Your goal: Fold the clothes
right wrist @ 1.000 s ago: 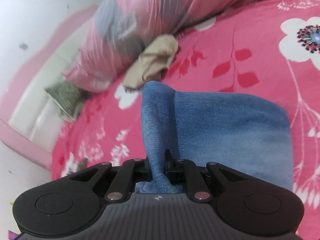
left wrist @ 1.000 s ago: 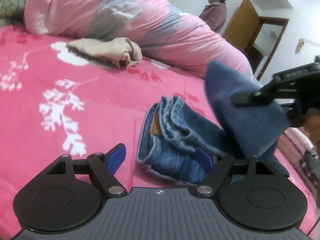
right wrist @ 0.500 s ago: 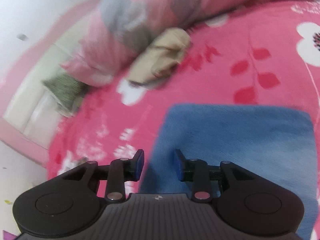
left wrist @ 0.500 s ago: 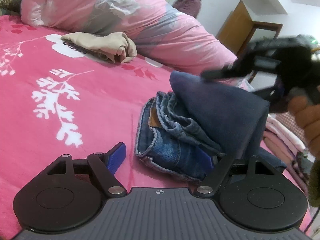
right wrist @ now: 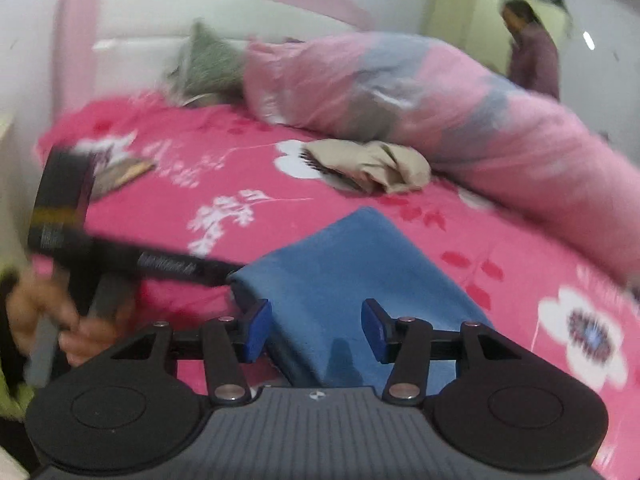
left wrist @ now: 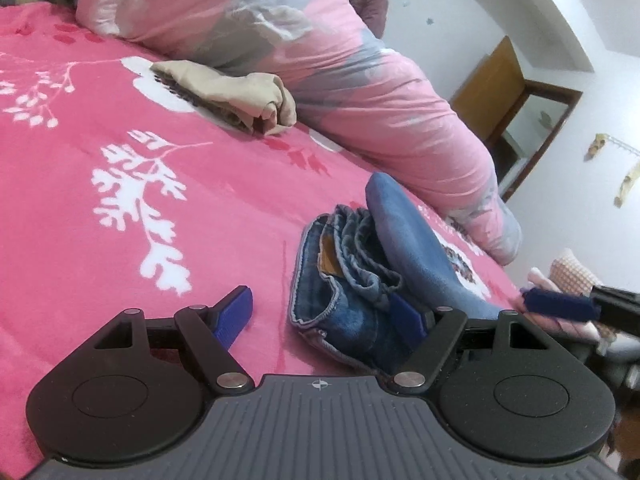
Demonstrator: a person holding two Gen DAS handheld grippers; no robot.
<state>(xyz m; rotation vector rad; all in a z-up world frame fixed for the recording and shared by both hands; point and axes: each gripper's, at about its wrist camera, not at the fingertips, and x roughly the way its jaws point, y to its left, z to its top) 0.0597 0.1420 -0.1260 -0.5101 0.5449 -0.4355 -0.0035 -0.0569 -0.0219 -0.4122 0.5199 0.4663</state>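
Note:
The folded blue jeans lie on the pink flowered bedspread, waistband towards me and a smooth leg panel folded over the top. My left gripper stands open and low at the stack's near edge. Its right finger is against the denim and its left finger is clear of it. In the blurred right wrist view, my right gripper has its jaws opening. The jeans lie between its fingers, untouched by the pads. One blue pad of it shows at the right edge of the left wrist view.
A rolled pink and grey duvet lies along the far side of the bed, with a crumpled beige garment in front of it. A person stands beyond it. Pink folded clothes lie at the right. A green pillow leans on the headboard.
The right gripper let go of the jeans' leg, which dropped flat onto the stack. It then opened, rolled and pulled away to the right. The left gripper hardly moved.

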